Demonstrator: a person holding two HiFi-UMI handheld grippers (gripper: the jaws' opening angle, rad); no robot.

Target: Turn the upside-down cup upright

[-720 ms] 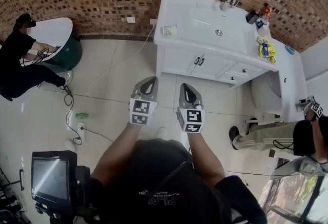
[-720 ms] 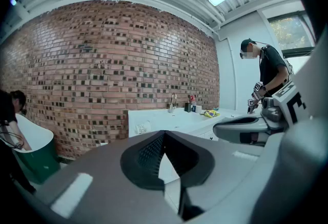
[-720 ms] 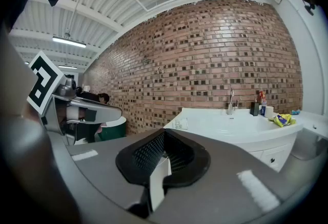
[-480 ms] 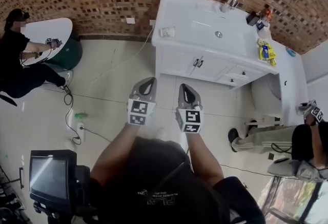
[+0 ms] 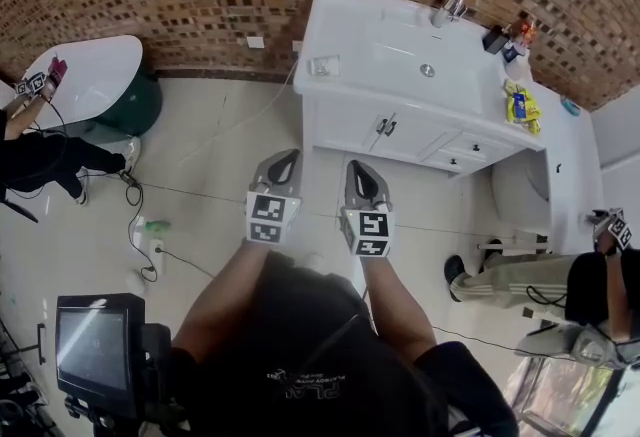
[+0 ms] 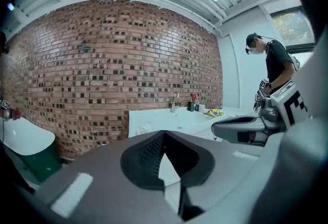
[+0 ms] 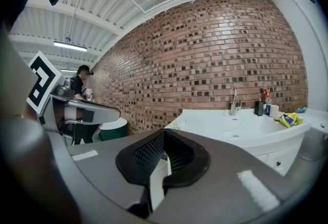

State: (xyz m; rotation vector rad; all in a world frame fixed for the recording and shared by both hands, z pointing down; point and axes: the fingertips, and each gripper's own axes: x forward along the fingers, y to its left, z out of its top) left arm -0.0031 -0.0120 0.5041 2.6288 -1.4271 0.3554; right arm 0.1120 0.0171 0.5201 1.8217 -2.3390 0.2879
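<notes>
The cup (image 5: 322, 66) is seen at the left edge of the white desk (image 5: 400, 40), well ahead of both pairs of fingers and untouched. The left gripper (image 5: 287, 157) and right gripper (image 5: 356, 167) are held side by side above the floor (image 5: 215, 150), each with fingers clenched on nothing.

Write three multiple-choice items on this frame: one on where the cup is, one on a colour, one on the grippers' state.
1. Where does the cup stand?
A. on the floor
B. near the left front corner of the vanity counter
C. in the basin

2. What colour is the vanity counter?
A. white
B. black
C. green

3. How are the two grippers?
A. both wide open
B. one shut on the cup
C. both shut, empty

Key:
B, the head view shows it at the counter's left edge.
A, top and cabinet are white.
C, the left gripper and the right gripper have their jaws together with nothing between.
</notes>
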